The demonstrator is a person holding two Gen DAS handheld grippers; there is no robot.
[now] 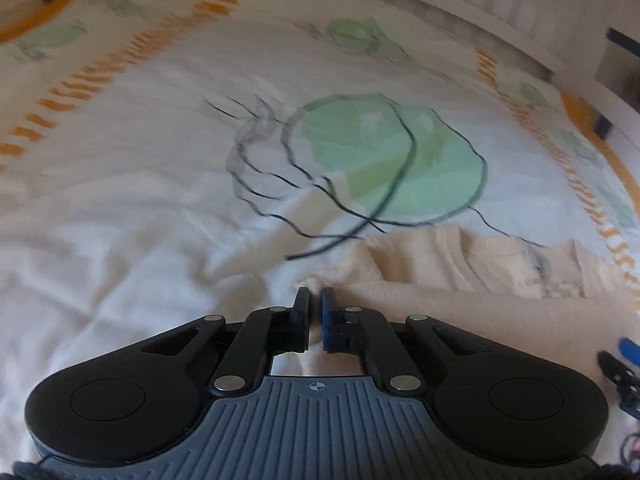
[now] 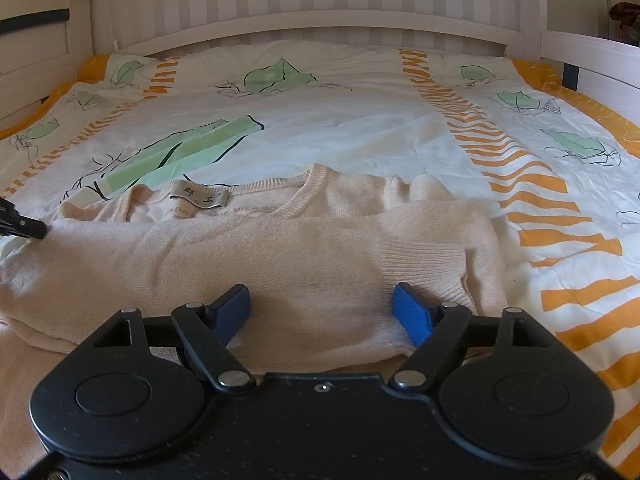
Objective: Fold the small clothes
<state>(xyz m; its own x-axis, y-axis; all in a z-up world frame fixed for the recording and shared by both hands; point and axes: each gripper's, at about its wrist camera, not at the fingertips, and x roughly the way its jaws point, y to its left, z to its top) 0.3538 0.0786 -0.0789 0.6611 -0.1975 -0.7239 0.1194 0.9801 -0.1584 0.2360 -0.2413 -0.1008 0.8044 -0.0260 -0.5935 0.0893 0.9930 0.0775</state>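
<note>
My left gripper: I am pinching the sweater's left edge, jaws closed on the knit.
My right gripper: I am hovering with jaws spread wide over the folded sleeve, gripping nothing.
Sweater: lying flat on the bedspread, collar label facing up.
Headboard: standing beyond.

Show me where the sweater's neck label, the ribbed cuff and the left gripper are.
neck label (image 2: 199, 197): right wrist view, middle of the grey tag inside the collar.
ribbed cuff (image 2: 430, 258): right wrist view, ribbing at the sleeve end.
left gripper (image 1: 315, 295): left wrist view, between its closed fingertips, pinching the sweater's edge.
</note>
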